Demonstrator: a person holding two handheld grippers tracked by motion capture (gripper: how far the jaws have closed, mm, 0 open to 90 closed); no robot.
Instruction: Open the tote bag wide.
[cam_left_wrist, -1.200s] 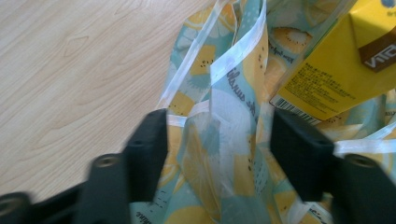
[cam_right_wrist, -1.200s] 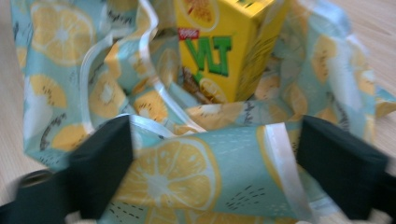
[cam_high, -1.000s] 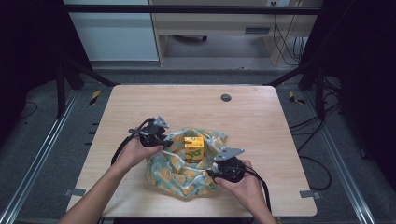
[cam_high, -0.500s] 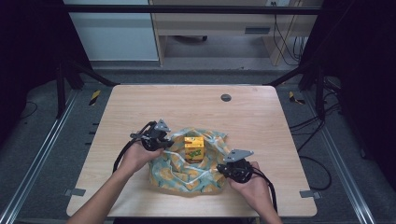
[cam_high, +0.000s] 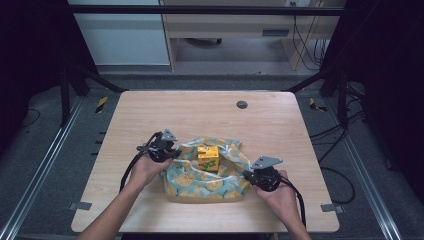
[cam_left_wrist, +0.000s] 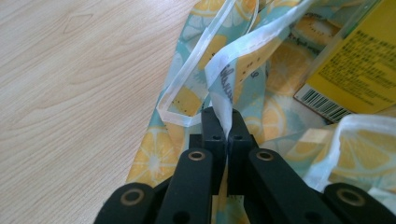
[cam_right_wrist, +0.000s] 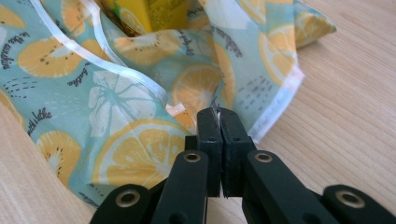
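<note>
A light blue cloth printed with lemon slices (cam_high: 210, 180) lies bunched on the wooden table (cam_high: 200, 115), and a yellow carton (cam_high: 208, 157) stands in its middle. At the cloth's left side my left gripper (cam_high: 172, 152) is shut on the white-hemmed edge of the cloth (cam_left_wrist: 224, 84), which rises from between its pads. My right gripper (cam_high: 248, 176) is shut on the cloth's edge (cam_right_wrist: 215, 112) at the right side, a thin fold pinched between its pads. The carton (cam_left_wrist: 359, 65) with its barcode sits to the right of the left jaws. Both sets of jaws have just closed onto the fabric.
A small round dark cap (cam_high: 242, 104) is set in the table's far part. Bare wood (cam_high: 150, 220) runs along the near edge in front of the cloth. Cables (cam_high: 127, 172) trail from both grippers toward the person's arms.
The right gripper has moved right and toward the near edge, to the cloth's right side. Both grippers have closed on the cloth's edges. The left hand has hardly shifted.
</note>
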